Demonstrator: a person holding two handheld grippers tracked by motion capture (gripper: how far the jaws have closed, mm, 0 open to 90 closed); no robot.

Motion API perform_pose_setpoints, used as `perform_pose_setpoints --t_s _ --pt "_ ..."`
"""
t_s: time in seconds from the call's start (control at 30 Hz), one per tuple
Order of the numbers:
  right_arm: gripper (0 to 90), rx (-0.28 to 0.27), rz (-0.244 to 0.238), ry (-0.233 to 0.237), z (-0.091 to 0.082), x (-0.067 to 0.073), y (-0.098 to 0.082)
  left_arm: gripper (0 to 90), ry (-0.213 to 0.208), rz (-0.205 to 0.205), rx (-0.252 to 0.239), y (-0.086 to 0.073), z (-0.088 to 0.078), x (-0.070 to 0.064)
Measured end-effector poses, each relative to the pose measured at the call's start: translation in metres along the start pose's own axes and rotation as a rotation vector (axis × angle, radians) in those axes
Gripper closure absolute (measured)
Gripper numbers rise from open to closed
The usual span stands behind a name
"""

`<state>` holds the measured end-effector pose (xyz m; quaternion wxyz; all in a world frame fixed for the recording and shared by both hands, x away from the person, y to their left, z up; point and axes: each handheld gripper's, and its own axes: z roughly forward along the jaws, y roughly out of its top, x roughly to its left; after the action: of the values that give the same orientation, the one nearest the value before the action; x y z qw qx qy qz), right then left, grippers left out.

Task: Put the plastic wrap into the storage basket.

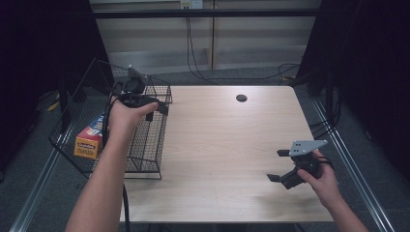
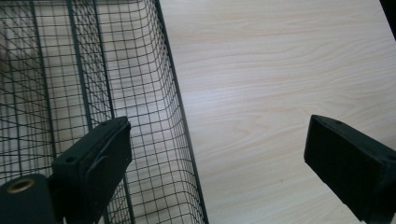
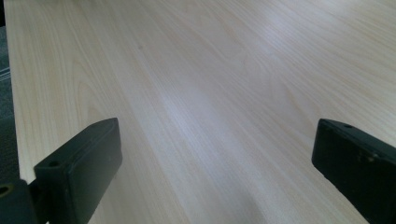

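The wire basket (image 1: pixel 145 140) stands at the left edge of the table (image 1: pixel 227 145), partly overhanging it, its black mesh walls open at the top. Inside, toward its left end, lies an orange box (image 1: pixel 89 142) with a blue-and-white packet just behind it; the print on both is too small to read. The left gripper (image 1: pixel 157 110) hangs above the basket's right rim near the far corner, jaws spread wide with nothing between them. In the left gripper view (image 2: pixel 217 154) one jaw sits over the mesh and the other over bare wood, the basket's rim (image 2: pixel 180 112) running between them.

The right gripper (image 1: pixel 278 165) is well apart, low over the near right part of the table, jaws likewise released and holding nothing; the right gripper view (image 3: pixel 215 158) shows plain wood grain beneath them. A small dark round hole (image 1: pixel 241 98) sits near the table's far edge. Cables (image 1: pixel 193 53) trail over the floor beyond. The basket's left side is partly hidden by the person's forearm (image 1: pixel 104 179), and its far left corner fades into shadow.
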<state>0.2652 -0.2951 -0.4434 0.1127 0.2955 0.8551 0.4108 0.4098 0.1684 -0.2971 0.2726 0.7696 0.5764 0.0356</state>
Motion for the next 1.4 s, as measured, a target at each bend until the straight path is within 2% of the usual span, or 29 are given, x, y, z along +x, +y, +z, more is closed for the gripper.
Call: perform_pose_setpoints --t_s 0.67,0.7,0.73,0.93,1.1,1.23,1.33,1.4 --pt "1.7 0.006 0.003 0.001 0.000 0.001 0.000 7.7 -0.043 0.048 0.016 -0.008 0.021 -0.019" --pt "1.7 0.006 0.003 0.003 0.000 0.001 0.000 7.7 -0.041 0.066 0.025 -0.008 0.021 -0.020" --pt "1.7 0.005 0.002 0.002 0.000 0.001 0.000 7.7 -0.045 0.059 0.018 -0.008 0.023 -0.022" --pt "1.7 0.006 0.004 0.006 0.000 0.001 0.000 7.7 -0.056 0.075 0.021 -0.009 0.028 -0.028" --pt "1.7 0.006 0.001 0.004 0.000 0.001 0.000 7.7 -0.077 0.099 0.034 -0.010 0.034 -0.034" --pt "1.7 0.007 -0.002 0.004 0.001 0.001 0.000 7.7 -0.091 0.098 0.022 -0.011 0.038 -0.039" --pt "1.7 0.006 -0.001 0.004 0.001 0.001 0.000 7.7 -0.100 0.120 0.038 -0.011 0.040 -0.042" --pt "1.7 0.007 -0.001 0.005 0.000 0.001 0.000 7.7 -0.106 0.113 0.030 -0.012 0.043 -0.045"
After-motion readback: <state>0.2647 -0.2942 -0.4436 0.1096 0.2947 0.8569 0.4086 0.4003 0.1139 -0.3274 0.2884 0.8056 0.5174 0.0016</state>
